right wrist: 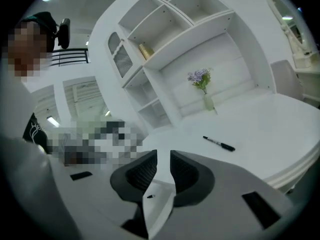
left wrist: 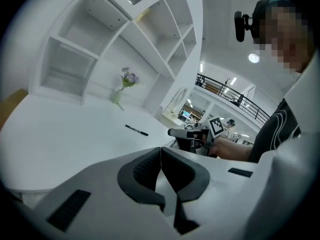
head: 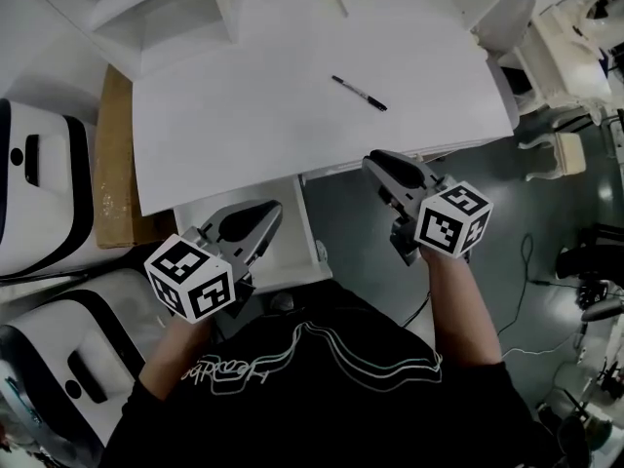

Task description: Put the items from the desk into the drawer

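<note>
Lying on the desk [head: 253,115], the pen [head: 359,94] awaits stowing; left gripper [head: 274,208] jaws meet, empty; right gripper [head: 374,162] jaws barely apart, empty.

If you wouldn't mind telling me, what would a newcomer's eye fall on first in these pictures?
A black pen lies alone near the middle of the white desk. At the desk's near edge, both grippers are empty: the left gripper has its jaws shut and the right gripper has its jaws slightly apart. A vase of purple flowers stands at the back, below the shelves.
</note>
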{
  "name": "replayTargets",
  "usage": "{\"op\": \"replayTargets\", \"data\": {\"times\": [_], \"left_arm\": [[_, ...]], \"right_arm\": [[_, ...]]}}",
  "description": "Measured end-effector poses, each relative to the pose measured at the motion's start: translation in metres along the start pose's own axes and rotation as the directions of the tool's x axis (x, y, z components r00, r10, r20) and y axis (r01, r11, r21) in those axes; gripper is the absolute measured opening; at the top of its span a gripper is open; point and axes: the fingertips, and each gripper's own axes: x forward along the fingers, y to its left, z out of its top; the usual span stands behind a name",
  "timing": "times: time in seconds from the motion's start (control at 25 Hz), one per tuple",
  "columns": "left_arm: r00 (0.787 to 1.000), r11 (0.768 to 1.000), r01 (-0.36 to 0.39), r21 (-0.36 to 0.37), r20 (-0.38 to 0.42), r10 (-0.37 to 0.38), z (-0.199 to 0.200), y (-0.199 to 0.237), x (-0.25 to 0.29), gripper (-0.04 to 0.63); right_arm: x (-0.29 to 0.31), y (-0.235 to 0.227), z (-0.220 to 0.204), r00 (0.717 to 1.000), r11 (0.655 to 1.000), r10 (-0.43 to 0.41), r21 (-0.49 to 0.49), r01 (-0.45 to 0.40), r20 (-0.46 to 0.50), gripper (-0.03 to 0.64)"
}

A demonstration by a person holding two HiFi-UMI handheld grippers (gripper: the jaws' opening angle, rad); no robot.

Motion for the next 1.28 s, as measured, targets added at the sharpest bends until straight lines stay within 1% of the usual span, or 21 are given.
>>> {"op": "replayTargets", "data": {"times": [0.16,0.28,0.36,0.48,0.52,0.56,0.6,0.8,0.88,1.0,1.16,1.28], "left_arm": [[0.999,0.999,-0.044,-0.004,-0.003,0.044,0.01,0.014,0.021,0.021],[0.997,0.997,-0.077,-0.013,-0.022,0.076,0.01,0.023,0.03,0.021],[0.995,0.995,-0.097,-0.018,-0.03,0.096,0.01,0.03,0.034,0.021],[0.994,0.993,-0.111,-0.028,-0.019,0.11,0.013,0.037,0.039,0.021],[0.993,0.993,-0.118,-0.03,-0.016,0.117,0.015,0.038,0.041,0.021],[0.992,0.991,-0.127,-0.033,-0.017,0.127,0.017,0.039,0.042,0.021],[0.99,0.99,-0.137,-0.036,-0.02,0.137,0.018,0.04,0.043,0.021],[0.984,0.983,-0.175,-0.047,-0.036,0.174,0.015,0.048,0.047,0.021],[0.982,0.981,-0.186,-0.052,-0.049,0.183,0.011,0.046,0.048,0.021],[0.981,0.98,-0.191,-0.062,-0.047,0.188,0.004,0.046,0.045,0.021],[0.976,0.973,-0.214,-0.086,-0.05,0.211,-0.003,0.051,0.034,0.021],[0.974,0.969,-0.223,-0.104,-0.048,0.219,-0.007,0.052,0.023,0.021]], "right_arm": [[0.021,-0.047,0.02,0.998,0.994,-0.035,-0.108,0.028,-0.057,0.136],[0.041,-0.074,0.03,0.993,0.974,-0.05,-0.225,0.024,-0.111,0.164],[0.056,-0.09,0.034,0.985,0.946,-0.067,-0.323,0.012,-0.159,0.176],[0.076,-0.12,0.032,0.959,0.881,-0.149,-0.473,0.017,-0.242,0.178],[0.081,-0.131,0.03,0.948,0.863,-0.176,-0.505,0.02,-0.264,0.178],[0.085,-0.142,0.029,0.939,0.852,-0.196,-0.524,0.02,-0.283,0.178],[0.089,-0.152,0.026,0.93,0.847,-0.21,-0.531,0.018,-0.302,0.178],[0.106,-0.188,0.015,0.89,0.846,-0.238,-0.533,-0.008,-0.39,0.175],[0.109,-0.197,0.009,0.876,0.85,-0.237,-0.526,-0.022,-0.42,0.163],[0.11,-0.204,0.001,0.853,0.838,-0.257,-0.544,-0.037,-0.453,0.126],[0.111,-0.202,-0.005,0.845,0.834,-0.267,-0.55,-0.038,-0.463,0.084],[0.112,-0.201,-0.006,0.836,0.828,-0.29,-0.56,-0.026,-0.467,0.081]]}}
